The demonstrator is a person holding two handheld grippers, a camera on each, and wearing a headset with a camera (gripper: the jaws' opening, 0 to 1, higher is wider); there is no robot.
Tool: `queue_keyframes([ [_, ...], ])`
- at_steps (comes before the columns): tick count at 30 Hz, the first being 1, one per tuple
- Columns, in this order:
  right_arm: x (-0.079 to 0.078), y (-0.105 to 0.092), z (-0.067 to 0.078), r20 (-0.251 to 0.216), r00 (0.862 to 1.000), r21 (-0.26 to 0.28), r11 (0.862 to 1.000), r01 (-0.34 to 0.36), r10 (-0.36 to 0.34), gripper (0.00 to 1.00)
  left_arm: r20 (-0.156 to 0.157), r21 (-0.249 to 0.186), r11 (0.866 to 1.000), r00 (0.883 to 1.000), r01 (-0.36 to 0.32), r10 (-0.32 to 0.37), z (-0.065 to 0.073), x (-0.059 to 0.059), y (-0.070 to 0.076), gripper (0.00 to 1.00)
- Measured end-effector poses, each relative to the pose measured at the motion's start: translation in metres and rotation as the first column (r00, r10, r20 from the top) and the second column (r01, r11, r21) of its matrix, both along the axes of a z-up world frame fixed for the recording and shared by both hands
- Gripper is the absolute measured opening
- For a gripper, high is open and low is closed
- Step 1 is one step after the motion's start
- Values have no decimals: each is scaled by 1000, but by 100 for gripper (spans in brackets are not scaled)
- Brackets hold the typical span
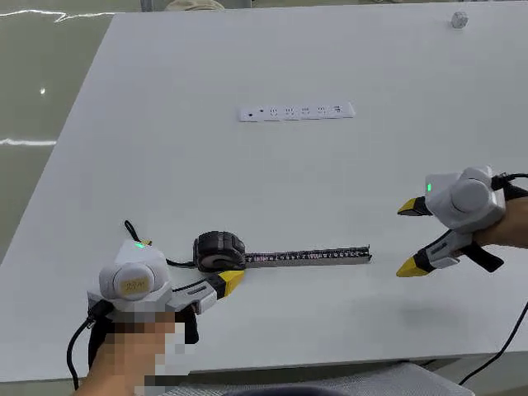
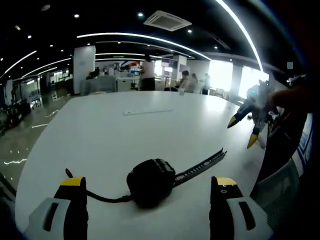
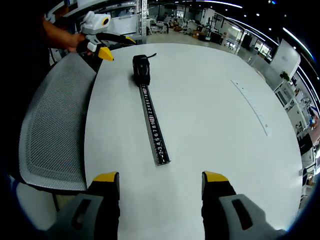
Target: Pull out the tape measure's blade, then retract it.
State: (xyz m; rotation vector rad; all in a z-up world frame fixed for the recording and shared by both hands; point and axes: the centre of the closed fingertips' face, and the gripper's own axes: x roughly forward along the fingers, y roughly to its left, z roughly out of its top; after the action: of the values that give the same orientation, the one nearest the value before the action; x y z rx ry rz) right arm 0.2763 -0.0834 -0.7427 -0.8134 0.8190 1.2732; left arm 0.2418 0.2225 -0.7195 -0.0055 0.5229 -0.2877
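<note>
The left claw [image 2: 149,181] is wide open and holds nothing. The black tape measure [image 1: 219,250] sits on the white table [image 1: 247,165] between its two yellow tips, not pinched. The blade [image 1: 309,256] lies flat, pulled out toward the right claw [image 1: 407,238] - that one is wide open and empty too, near the blade's end but not touching it.
</note>
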Motion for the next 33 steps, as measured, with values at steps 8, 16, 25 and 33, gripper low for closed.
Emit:
queue_keyframes([
  [8, 0, 8, -18, -42, 994, -78, 992, -101, 98, 65, -12, -34, 999, 999, -35, 34, -3, 2, -1, 100],
  [16, 7, 17, -34, -77, 984, -105, 980, -168, 161, 54, -26, -37, 999, 999, -36, 35, -9, 1, -5, 100],
  [25, 10, 22, -57, -123, 981, -108, 980, -167, 153, 42, -20, -37, 999, 999, -34, 34, -11, -2, -4, 100],
  [33, 9, 21, -69, -118, 982, -127, 978, -165, 150, 32, -25, -43, 998, 999, -38, 37, -13, -4, -4, 100],
])
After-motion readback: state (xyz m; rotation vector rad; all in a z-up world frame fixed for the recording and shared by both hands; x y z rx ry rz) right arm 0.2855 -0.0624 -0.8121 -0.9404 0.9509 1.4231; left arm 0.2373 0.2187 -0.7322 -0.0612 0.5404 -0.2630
